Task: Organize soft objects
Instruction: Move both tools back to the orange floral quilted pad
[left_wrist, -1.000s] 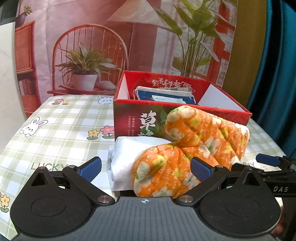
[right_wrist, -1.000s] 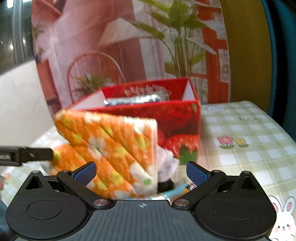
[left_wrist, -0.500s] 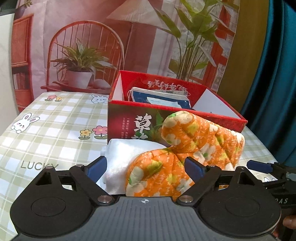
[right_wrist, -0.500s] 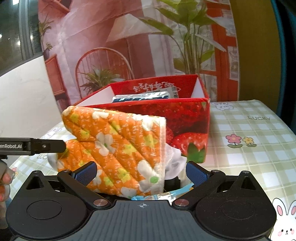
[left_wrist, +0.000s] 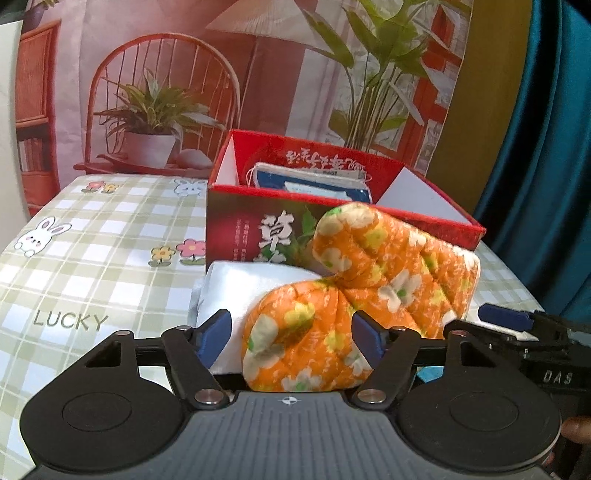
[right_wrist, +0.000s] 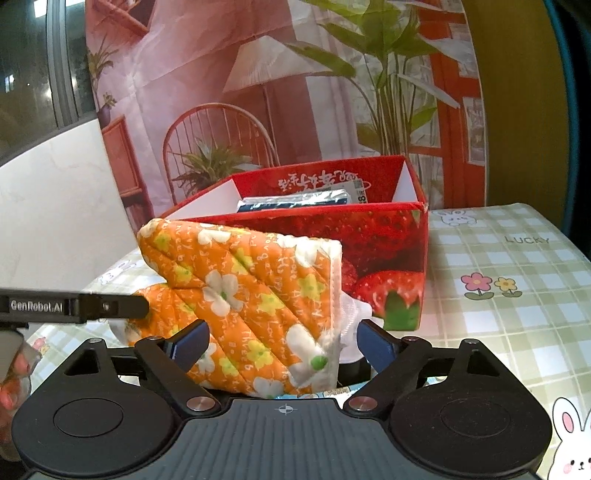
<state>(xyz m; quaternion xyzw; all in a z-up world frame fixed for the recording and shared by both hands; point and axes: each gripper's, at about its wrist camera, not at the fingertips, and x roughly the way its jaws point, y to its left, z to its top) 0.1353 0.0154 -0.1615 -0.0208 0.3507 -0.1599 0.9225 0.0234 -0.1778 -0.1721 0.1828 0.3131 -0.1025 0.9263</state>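
Closing left gripper (left_wrist: 291, 338) and right gripper (right_wrist: 283, 341), orange oven mitt (left_wrist: 369, 295) between both, ungripped

On the counter (left_wrist: 92, 236) the box (left_wrist: 243, 229) stands toward the far edge, with a flat packet (left_wrist: 310, 181) lying inside it. The quilted mitt (left_wrist: 354, 291) lies on the counter just before the box's near wall, leaning against it. A folded cloth (left_wrist: 240, 284) sits to the mitt's left, touching it and partly under it. My left tool (left_wrist: 291, 334) is at the mitt's thumb end, its jaws closing with the mitt and the cloth's edge between them. My right tool (right_wrist: 284, 343) is at the mitt's cuff end on the opposite side, jaws closing around the cuff. The two tools face the mitt from either end, near the counter's near edge.
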